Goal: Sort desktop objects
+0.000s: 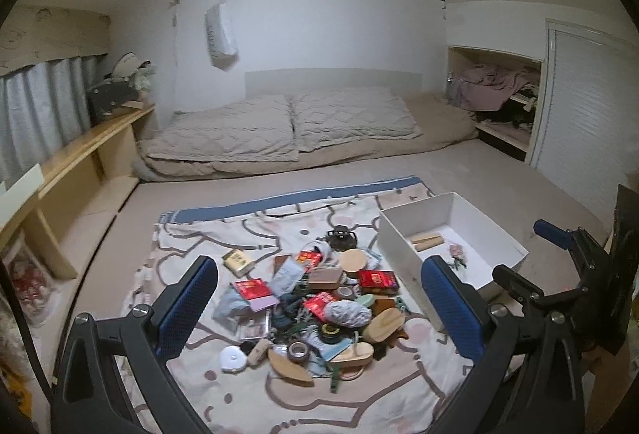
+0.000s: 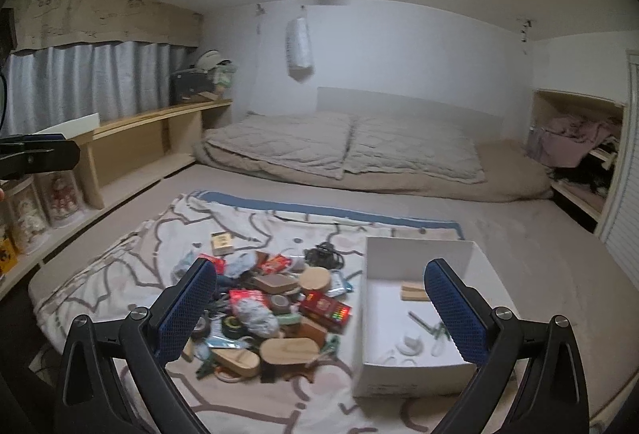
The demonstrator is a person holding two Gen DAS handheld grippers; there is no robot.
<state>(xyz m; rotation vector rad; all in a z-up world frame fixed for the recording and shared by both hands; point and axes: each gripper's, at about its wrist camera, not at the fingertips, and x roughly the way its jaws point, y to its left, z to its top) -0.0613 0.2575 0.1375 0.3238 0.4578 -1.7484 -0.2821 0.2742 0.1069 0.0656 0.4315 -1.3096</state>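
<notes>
A pile of small desktop objects lies on a patterned blanket. It holds red boxes, a grey yarn ball, tape rolls, wooden pieces and a yellow box. To the pile's right stands an open white box with wooden blocks and a few small bits inside. My left gripper hovers open above the pile, holding nothing. My right gripper is open too, spanning the pile's right side and the box; in the left wrist view it sits right of the box.
The blanket lies on a beige floor. Folded bedding lies along the far wall. A low wooden shelf with grey curtains runs along the left. An open closet with clothes and a white slatted door are at the right.
</notes>
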